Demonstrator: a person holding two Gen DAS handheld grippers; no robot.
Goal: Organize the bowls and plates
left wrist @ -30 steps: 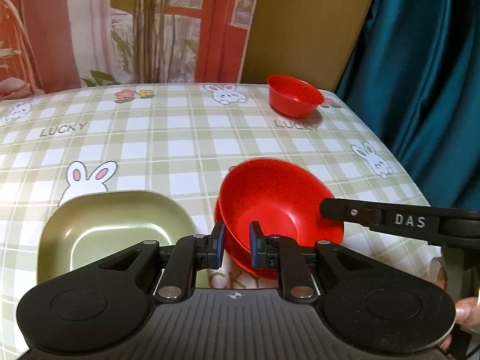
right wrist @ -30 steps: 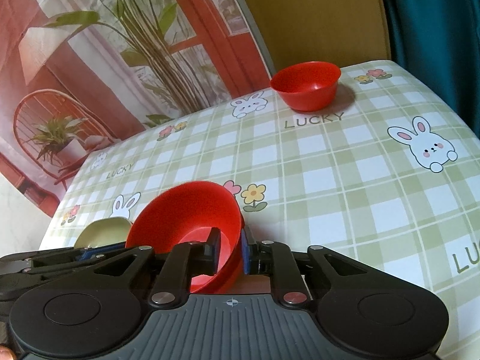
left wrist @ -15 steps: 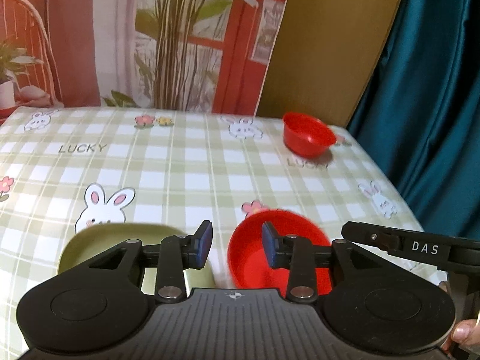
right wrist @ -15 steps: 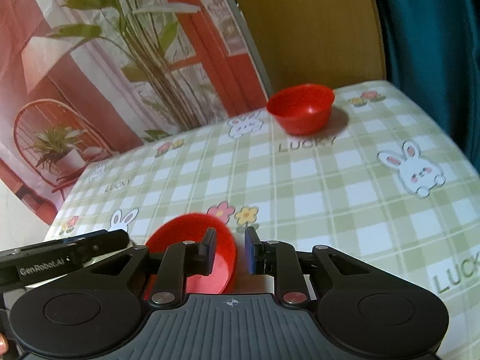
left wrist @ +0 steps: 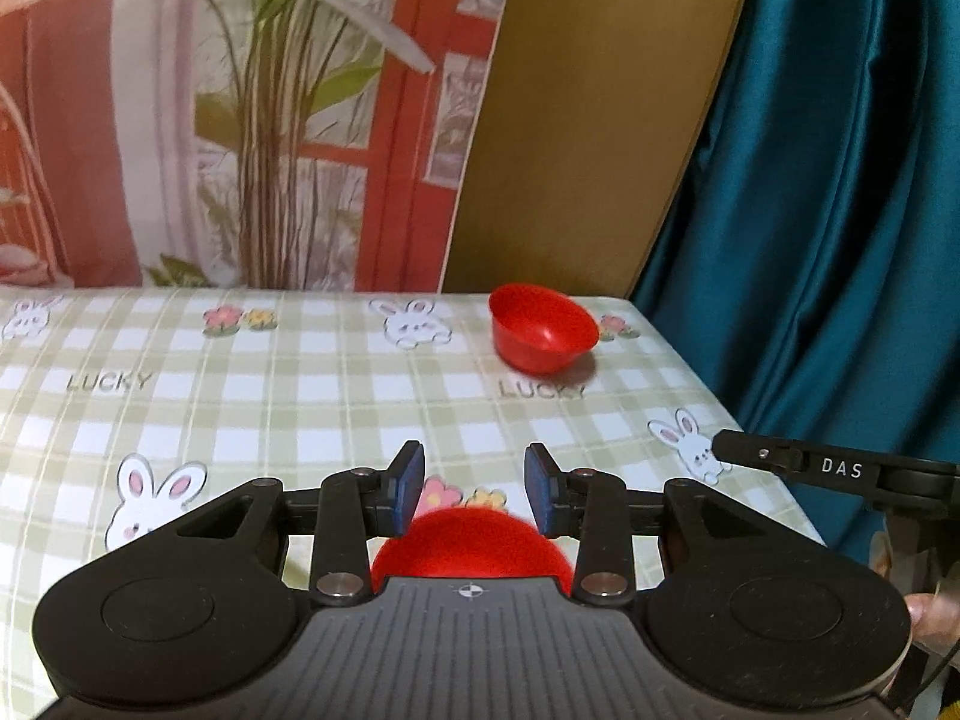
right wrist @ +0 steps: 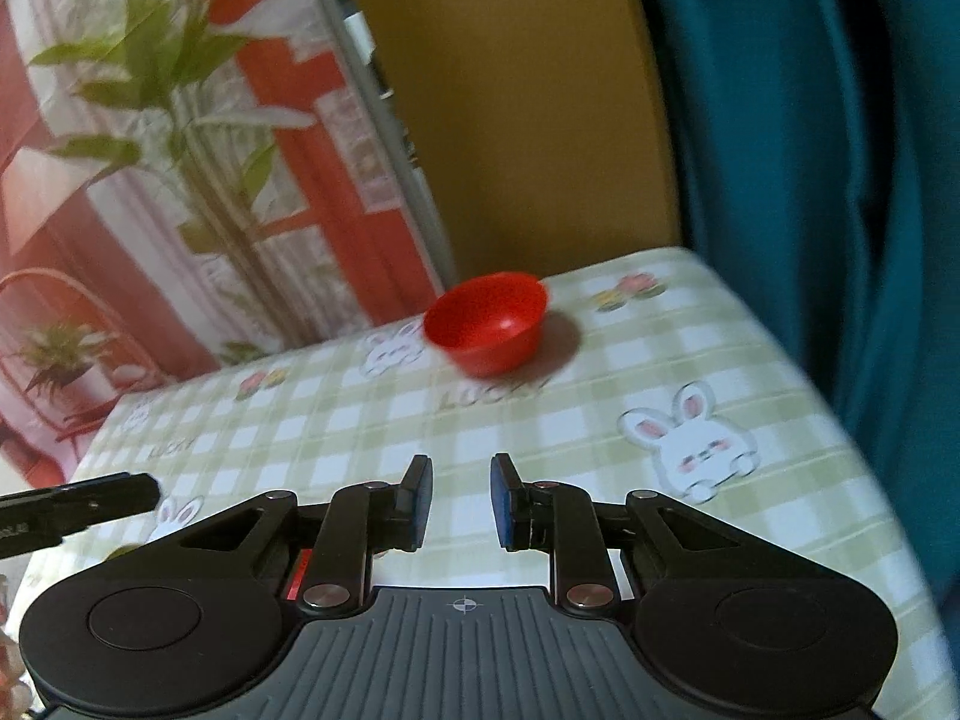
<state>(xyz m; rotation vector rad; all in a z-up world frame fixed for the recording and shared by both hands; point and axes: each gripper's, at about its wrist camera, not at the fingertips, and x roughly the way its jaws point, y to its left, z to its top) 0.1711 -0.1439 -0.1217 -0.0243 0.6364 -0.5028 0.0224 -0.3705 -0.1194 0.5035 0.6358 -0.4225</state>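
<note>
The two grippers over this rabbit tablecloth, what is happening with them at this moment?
A person holds a gripper in each hand above the table, sorting bowls. Both the left gripper and the right gripper are open and hold nothing. A big red bowl lies just below the left gripper, partly hidden by it. A small red bowl stands alone near the table's far edge, untouched.

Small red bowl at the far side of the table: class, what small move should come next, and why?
Probably carry the right hand-held gripper forward toward the small red bowl. Its jaws stand open and hold nothing, and the bowl sits alone at the far edge, apart from the red bowl lying below the left hand-held gripper.
</note>
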